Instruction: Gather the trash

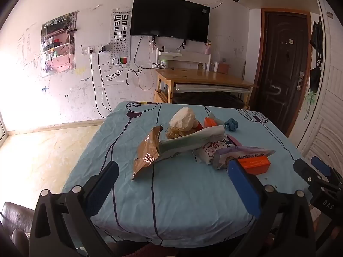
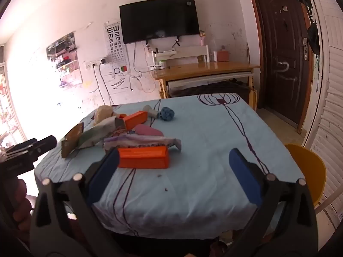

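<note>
Both the left tool [image 1: 171, 171] and right tool [image 2: 173, 160] hang wide and empty over the counter's [image 2: 203, 128] near edge, the trash pile [image 1: 188, 141] heaped mid-counter, an orange box [image 2: 143, 157] nearest.

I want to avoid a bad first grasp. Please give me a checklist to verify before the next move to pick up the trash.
1. Left gripper open, nothing held: ok.
2. Right gripper open, nothing held: ok.
3. Near orange box lies flat on the blue tablecloth, top uncovered: ok.
4. Brown snack bag free of the pile: not ok, it leans on the green-white wrapper.
5. Trash bin or bag in view: not ok, none shows.
6. Blue ball is trash: cannot tell.
</note>
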Demonstrator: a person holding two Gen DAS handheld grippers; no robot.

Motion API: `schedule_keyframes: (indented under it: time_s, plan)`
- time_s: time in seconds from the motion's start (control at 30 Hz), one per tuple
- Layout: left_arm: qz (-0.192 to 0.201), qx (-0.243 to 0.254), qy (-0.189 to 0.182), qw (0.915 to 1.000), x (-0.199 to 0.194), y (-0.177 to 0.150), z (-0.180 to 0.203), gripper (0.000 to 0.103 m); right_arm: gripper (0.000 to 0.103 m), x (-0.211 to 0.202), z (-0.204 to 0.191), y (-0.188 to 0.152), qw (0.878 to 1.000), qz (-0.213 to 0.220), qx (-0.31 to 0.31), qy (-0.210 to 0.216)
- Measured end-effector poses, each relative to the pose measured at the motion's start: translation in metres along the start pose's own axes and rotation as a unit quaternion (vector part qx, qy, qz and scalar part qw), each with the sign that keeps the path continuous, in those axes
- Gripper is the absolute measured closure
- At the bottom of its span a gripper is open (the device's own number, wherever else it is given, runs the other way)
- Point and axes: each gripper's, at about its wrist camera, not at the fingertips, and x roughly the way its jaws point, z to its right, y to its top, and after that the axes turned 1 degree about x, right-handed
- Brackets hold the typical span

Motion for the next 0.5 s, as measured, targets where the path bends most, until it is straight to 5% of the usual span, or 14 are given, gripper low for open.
schedule_keyframes:
  time_s: [0.5]
  plan:
    - [0.002, -0.005, -0.004, 1.0000, 0.0017, 0.0004, 0.0036, 0.007, 0.005, -0.0004, -0.0011, 0.0001, 1.000, 0.000, -0.004, -0.001]
